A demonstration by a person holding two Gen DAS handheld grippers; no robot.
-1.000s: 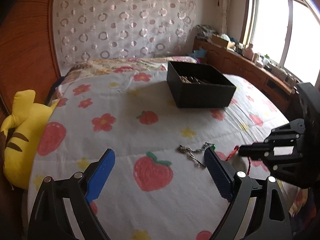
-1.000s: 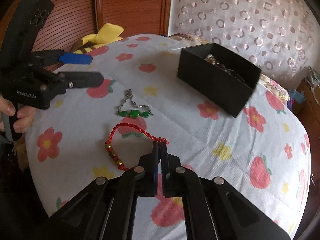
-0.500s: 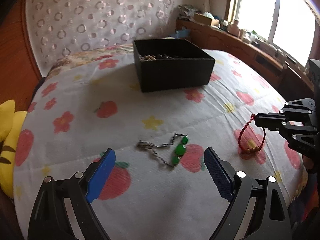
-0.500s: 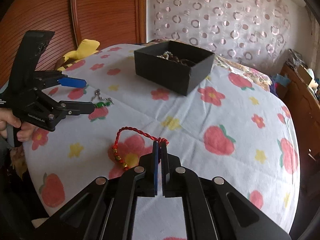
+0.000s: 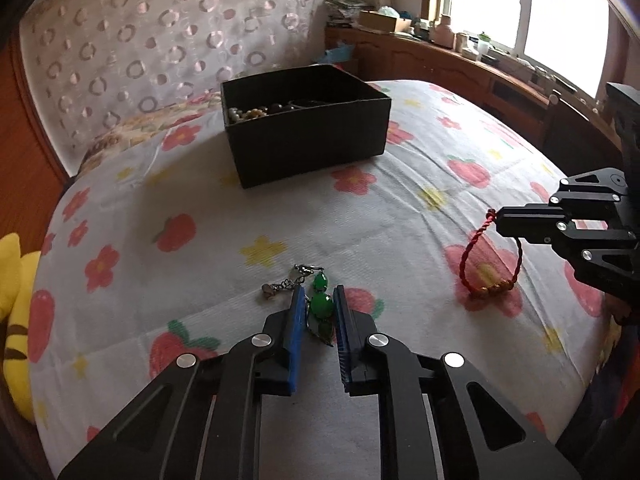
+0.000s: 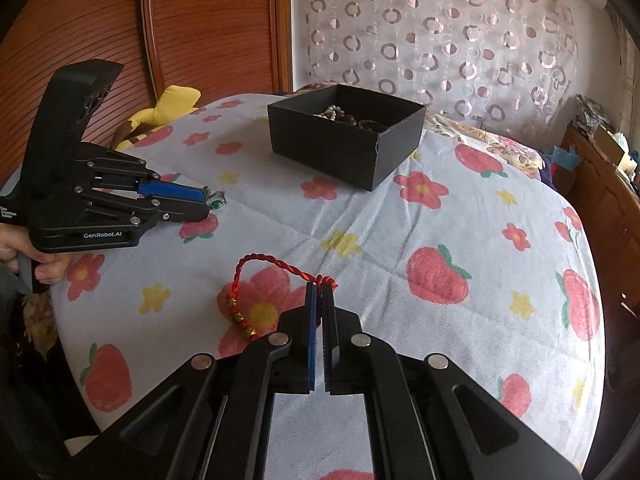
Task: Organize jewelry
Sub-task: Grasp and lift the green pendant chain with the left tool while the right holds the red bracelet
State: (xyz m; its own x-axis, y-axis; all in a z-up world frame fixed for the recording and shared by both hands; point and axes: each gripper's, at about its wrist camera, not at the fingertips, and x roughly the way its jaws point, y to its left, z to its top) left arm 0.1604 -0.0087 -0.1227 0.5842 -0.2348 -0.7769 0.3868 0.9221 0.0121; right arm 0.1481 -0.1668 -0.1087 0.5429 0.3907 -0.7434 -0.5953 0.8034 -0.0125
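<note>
A green-stone bracelet (image 5: pixel 320 304) with a silver chain lies on the bedspread. My left gripper (image 5: pixel 319 292) is down over it, its blue pads closed against the green stones; it also shows in the right wrist view (image 6: pixel 206 200). My right gripper (image 6: pixel 320 288) is shut on the knot of a red cord bracelet (image 6: pixel 256 292) with gold beads, which hangs just above the bed; the left wrist view shows it too (image 5: pixel 490 258). A black open box (image 5: pixel 304 128) holding several pieces of jewelry stands farther back on the bed (image 6: pixel 344 132).
The bed has a white spread (image 5: pixel 240 208) printed with strawberries and flowers. A yellow plush toy (image 5: pixel 12 320) lies at the left edge. A wooden headboard (image 6: pixel 200 20) and a patterned curtain stand behind. A wooden sideboard (image 5: pixel 460 68) runs along the window.
My left gripper moved forward and down over the green-stone bracelet and closed its jaws on it. My right gripper kept hold of the red cord bracelet and shifted slightly.
</note>
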